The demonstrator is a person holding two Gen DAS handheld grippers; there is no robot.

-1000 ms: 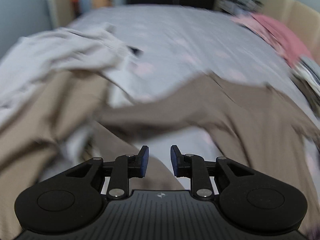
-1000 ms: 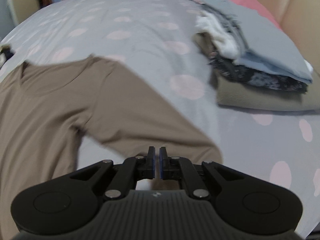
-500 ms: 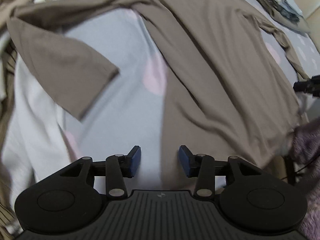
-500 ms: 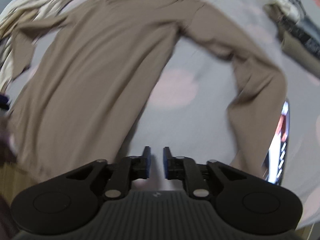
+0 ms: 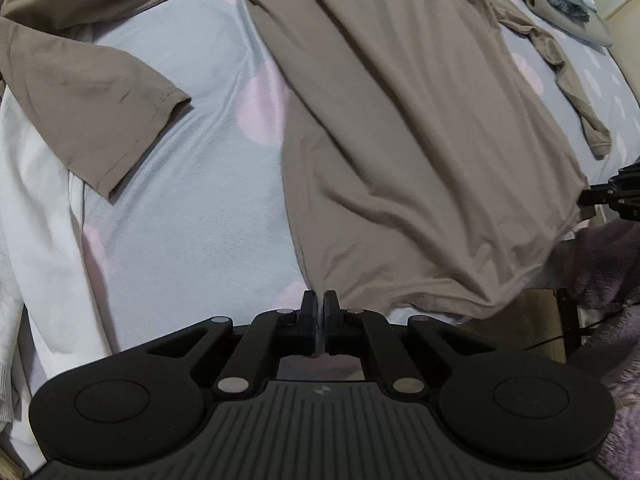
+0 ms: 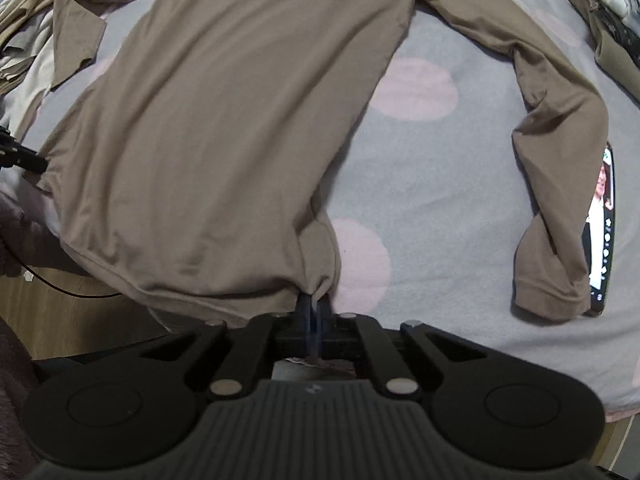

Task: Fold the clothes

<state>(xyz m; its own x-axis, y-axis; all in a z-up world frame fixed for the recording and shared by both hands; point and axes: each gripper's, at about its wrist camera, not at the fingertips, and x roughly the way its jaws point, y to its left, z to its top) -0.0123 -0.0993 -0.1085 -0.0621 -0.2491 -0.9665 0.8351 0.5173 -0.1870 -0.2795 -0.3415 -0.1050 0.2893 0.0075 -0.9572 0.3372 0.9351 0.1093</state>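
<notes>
A tan long-sleeved shirt (image 5: 400, 120) lies spread flat on the grey bedsheet with pink dots (image 5: 192, 200), hem towards me; it also shows in the right wrist view (image 6: 224, 120). My left gripper (image 5: 319, 300) is shut on the shirt's bottom-left hem corner. My right gripper (image 6: 314, 304) is shut on the bottom-right hem corner, where the cloth bunches. Each gripper shows at the edge of the other's view, the right one (image 5: 612, 196) and the left one (image 6: 20, 156). Both sleeves lie out to the sides.
A white garment (image 5: 36, 220) and other loose clothes lie left of the shirt. A stack of folded clothes (image 6: 612, 28) sits at the far right. A lit phone (image 6: 600, 232) lies beside the right cuff. The bed edge and wooden floor (image 6: 80, 320) are below the hem.
Both grippers have dropped to the hem and closed on its two corners. Half a second ago both were open above the shirt.
</notes>
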